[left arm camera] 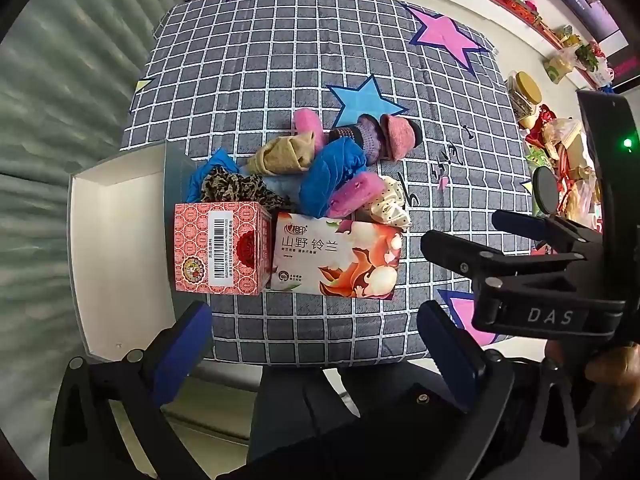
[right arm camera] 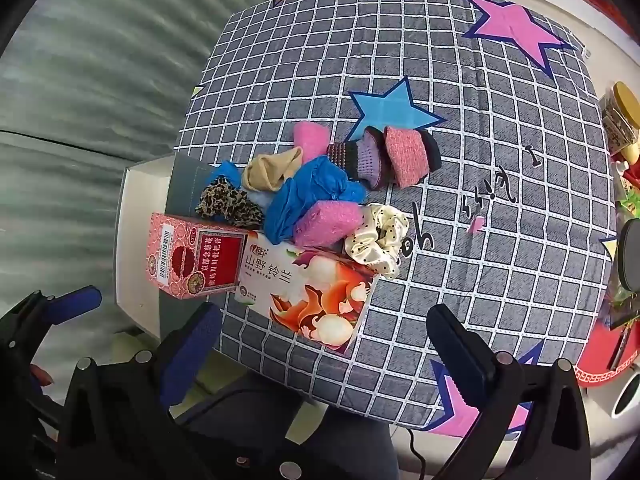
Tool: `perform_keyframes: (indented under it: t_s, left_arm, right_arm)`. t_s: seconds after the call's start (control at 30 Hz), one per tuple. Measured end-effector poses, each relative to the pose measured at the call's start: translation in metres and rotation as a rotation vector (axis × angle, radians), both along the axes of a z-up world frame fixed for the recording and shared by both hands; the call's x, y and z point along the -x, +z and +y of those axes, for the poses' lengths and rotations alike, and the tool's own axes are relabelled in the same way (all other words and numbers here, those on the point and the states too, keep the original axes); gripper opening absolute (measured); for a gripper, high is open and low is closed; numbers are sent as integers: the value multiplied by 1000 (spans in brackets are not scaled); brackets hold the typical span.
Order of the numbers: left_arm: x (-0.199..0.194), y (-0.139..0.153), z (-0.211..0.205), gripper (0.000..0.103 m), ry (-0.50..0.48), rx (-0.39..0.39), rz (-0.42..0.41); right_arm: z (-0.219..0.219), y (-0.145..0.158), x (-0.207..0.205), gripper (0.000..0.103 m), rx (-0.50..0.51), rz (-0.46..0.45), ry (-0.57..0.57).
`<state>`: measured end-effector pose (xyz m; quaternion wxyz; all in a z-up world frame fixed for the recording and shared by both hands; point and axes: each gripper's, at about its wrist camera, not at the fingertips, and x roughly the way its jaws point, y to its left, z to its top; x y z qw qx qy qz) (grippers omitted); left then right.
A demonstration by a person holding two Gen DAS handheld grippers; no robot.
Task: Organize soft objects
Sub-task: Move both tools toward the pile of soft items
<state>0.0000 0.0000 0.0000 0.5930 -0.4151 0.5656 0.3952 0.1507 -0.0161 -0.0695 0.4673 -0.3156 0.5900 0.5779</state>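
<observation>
Clutter of soft things sits mid-bench on the grey checked cloth with stars (right arm camera: 460,60): a blue crumpled plastic cover (right arm camera: 308,196), a pink fuzzy roll (right arm camera: 328,222), a cream satin scrunchie with black dots (right arm camera: 378,242), a leopard-print scrunchie (right arm camera: 228,200), a tan folded sock (right arm camera: 270,172) and, at about one o'clock of the pile, knitted pink-and-purple slippers (right arm camera: 396,156). At seven o'clock of the pile stand a red patterned carton (right arm camera: 192,260) and a floral tissue pack (right arm camera: 312,292), touching each other. A white open box (left arm camera: 116,248) lies at nine o'clock, at the bench edge.

The left gripper (left arm camera: 316,344) and right gripper (right arm camera: 324,352) both hover with jaws wide apart, holding nothing.

Risk, as I judge it: the pieces overlap, so a pinch on the blue cover could drag the pink roll or scrunchie along. The slick satin may slip free. A low approach could knock the carton off the edge.
</observation>
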Motion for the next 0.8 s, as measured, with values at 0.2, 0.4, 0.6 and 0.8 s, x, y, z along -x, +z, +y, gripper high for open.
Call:
perform_keyframes:
  t_s: [0.2,0.4,0.6,0.8]
  left_arm:
    - [-2,1,0,102,1,0,12]
    - [0,1,9,102,-3,-13,1]
    - [3,4,37,103,20,-61,-16]
    - [2,-12,66,103,3,-65,0]
  right_arm:
    - [1,1,1,103,-3,-13,12]
    - [1,2,-8,103,-8,-24,-11]
    - [-2,-2,-38,103,-3,-45,-126]
    - [-4,-15,-50,103,44,-58,-194]
